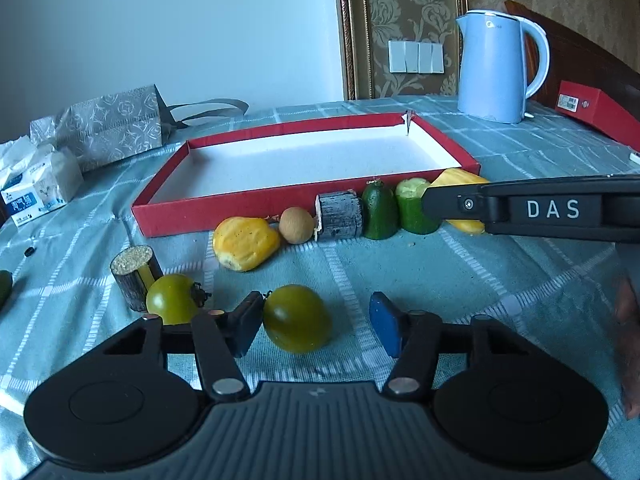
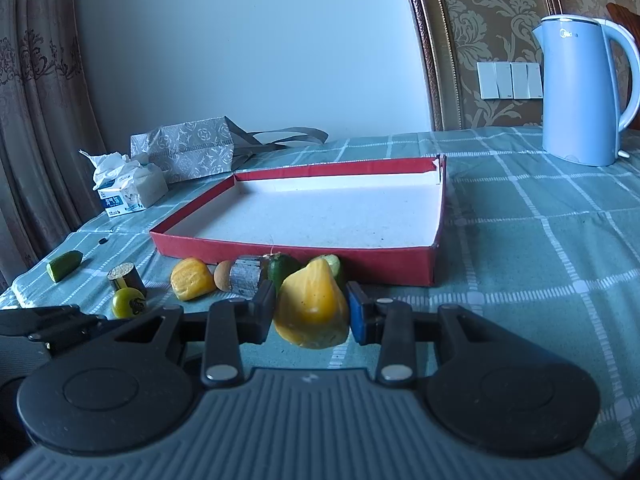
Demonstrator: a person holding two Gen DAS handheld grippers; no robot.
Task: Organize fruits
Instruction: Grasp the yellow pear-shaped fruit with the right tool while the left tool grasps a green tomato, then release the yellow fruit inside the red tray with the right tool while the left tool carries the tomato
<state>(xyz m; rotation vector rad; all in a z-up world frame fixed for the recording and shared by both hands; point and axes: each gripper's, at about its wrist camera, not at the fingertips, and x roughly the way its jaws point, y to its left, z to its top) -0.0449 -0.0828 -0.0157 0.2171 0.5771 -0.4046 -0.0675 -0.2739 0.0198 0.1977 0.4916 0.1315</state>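
Observation:
A green tomato [image 1: 298, 318] lies on the checked cloth between the fingers of my left gripper [image 1: 317, 312]. The left finger touches it, while a gap separates it from the blue right pad [image 1: 384, 328], so the gripper is open. My right gripper [image 2: 312, 314] is shut on a yellow pear-shaped fruit [image 2: 312, 304] just in front of the red tray [image 2: 280, 250], whose white floor is bare. In the left wrist view that gripper reaches in from the right [image 1: 520, 208]. A second green tomato [image 1: 170, 298] sits to the left beside a bark-covered cylinder [image 1: 134, 276].
Along the tray's front wall [image 1: 248, 204] stand a yellow fruit [image 1: 244, 242], a brown round fruit [image 1: 296, 225], a grey cylinder [image 1: 340, 216], a dark green fruit [image 1: 379, 210] and a cut green piece [image 1: 414, 206]. A blue kettle [image 1: 496, 68], tissue pack [image 1: 36, 188] and grey bag [image 1: 112, 128] stand behind.

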